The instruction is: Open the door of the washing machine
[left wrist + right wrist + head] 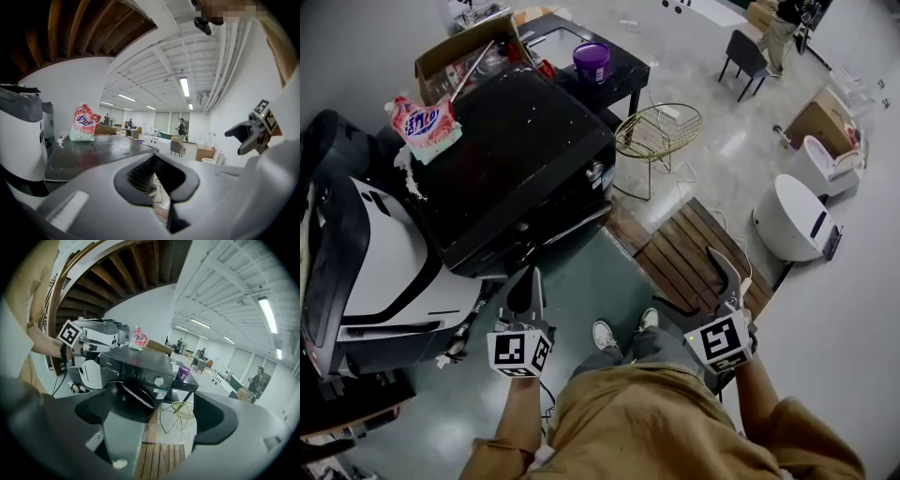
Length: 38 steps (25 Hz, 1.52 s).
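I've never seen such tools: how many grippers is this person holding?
2. The left gripper, jaws together, is in front of the washer; the right gripper, jaws apart, is above the wooden slats. None seems hidden.

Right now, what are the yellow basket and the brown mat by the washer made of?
Basket: likely thin metal wire with a gold finish; you can see through it. Mat: probably wood, in brown slats with gaps between.
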Available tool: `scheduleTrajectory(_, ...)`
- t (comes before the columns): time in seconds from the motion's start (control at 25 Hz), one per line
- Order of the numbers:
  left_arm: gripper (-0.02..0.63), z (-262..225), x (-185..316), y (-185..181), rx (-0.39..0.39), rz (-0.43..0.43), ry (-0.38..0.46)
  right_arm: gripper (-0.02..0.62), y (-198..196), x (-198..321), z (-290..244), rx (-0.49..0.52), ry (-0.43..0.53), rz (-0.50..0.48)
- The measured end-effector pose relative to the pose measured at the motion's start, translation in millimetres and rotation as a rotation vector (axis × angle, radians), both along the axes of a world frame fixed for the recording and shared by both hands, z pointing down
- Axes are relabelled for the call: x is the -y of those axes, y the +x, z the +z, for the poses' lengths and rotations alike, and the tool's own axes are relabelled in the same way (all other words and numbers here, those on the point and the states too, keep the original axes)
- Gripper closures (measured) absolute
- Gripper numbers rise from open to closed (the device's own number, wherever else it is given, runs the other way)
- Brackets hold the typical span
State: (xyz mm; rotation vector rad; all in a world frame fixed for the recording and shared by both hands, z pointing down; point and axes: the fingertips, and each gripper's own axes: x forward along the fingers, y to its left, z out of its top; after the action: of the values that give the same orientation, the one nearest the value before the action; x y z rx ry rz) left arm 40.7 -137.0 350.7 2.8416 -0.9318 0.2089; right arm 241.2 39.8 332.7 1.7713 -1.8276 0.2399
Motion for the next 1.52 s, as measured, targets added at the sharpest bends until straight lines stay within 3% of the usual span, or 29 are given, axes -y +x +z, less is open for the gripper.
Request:
scheduleTrajectory(0.24,0.545,3,33,12,0.025,-0.085,-0.004,0.074,25,56,22,0.051,-0.032,-0.086)
scheduleTrajectory(0.4,0.545,-4,55,20,0.055,-0.204,-0.021,0.074,47,105,44,0.077,-0.087,-0.222)
scheduleTrajectory(0.56,0.545,-13,71,34,0.083,-0.268,-0.004,0.074,66,144,85,0.074,-0.181,-0.326)
scheduleTrajectory(0.8,0.545,7,73,24,0.127,-0.419,-0.039,0.075,76,185,150,0.075,-0.293,-0.464)
scheduleTrajectory(1.08,0.545,37,47,4,0.172,-0.559,-0.111,0.075,64,216,241,0.006,-0.429,-0.63)
scheduleTrajectory(1.36,0.545,67,21,-23,0.218,-0.648,-0.18,0.079,59,244,331,-0.071,-0.532,-0.681)
scheduleTrajectory(1.52,0.545,80,9,-44,0.238,-0.679,-0.211,0.081,58,257,367,-0.092,-0.575,-0.66)
